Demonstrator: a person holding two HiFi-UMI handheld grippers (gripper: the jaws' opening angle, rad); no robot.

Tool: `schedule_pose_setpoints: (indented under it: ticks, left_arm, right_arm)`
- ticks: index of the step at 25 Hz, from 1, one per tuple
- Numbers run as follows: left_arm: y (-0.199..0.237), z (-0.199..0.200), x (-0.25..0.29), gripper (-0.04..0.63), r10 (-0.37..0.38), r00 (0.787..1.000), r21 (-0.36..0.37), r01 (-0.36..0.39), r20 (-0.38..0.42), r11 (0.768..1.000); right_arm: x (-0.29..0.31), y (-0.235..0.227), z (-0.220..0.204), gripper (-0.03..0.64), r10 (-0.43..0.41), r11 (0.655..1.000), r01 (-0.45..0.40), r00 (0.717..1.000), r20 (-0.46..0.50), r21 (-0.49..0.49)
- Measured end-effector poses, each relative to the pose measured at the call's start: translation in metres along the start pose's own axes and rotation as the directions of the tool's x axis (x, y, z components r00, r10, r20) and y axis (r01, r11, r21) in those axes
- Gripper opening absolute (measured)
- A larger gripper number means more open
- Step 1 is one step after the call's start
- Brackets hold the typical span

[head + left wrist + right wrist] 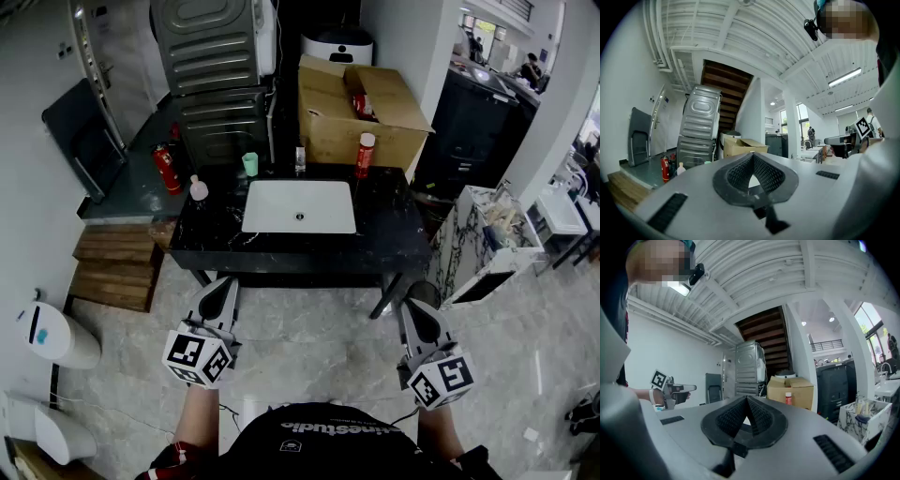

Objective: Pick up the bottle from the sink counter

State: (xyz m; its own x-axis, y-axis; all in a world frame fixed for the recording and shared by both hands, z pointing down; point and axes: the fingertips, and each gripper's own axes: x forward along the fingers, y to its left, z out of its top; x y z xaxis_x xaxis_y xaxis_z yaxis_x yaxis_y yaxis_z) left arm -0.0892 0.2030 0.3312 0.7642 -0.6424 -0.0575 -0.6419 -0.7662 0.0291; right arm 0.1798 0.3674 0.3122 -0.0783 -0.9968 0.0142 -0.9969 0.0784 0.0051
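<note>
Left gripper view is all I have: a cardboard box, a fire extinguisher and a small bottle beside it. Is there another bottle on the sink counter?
Observer: Yes. The head view shows a red bottle at the back right of the counter, just in front of the cardboard box.
Operator: Is the right gripper close to it?
Observer: No. The right gripper hangs over the floor, short of the counter's front edge.
Operator: Are its jaws ready to take the bottle?
Observer: Not yet. The right gripper view shows them together, with nothing between.
</note>
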Motion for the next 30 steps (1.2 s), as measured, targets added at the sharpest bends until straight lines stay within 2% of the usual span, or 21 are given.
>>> schedule_pose_setpoints:
  ticks: [14, 17, 20, 30]
  left_arm:
    - [-0.007, -0.007, -0.004, 0.014, 0.009, 1.000, -0.002, -0.009, -0.011, 1.000]
    - [-0.010, -0.006, -0.005, 0.014, 0.012, 1.000, 0.001, -0.012, -0.011, 1.000]
    - [-0.012, -0.005, -0.003, 0.014, 0.017, 1.000, 0.001, -0.017, -0.008, 1.000]
    - [-0.027, -0.008, 0.000, 0.014, 0.065, 0.998, 0.015, -0.065, -0.012, 0.998]
  right_arm:
    - [-0.001, -0.002, -0.004, 0.037, 0.017, 1.000, -0.017, 1.000, 0.000, 0.005]
    - [-0.003, -0.005, -0.002, 0.037, 0.020, 0.999, -0.021, 1.000, 0.019, 0.037]
    - [-0.003, -0.008, -0.002, 0.037, 0.037, 0.996, -0.039, 0.999, 0.033, 0.074]
    - [-0.008, -0.025, -0.014, 0.037, 0.097, 0.993, -0.097, 0.995, 0.007, 0.071]
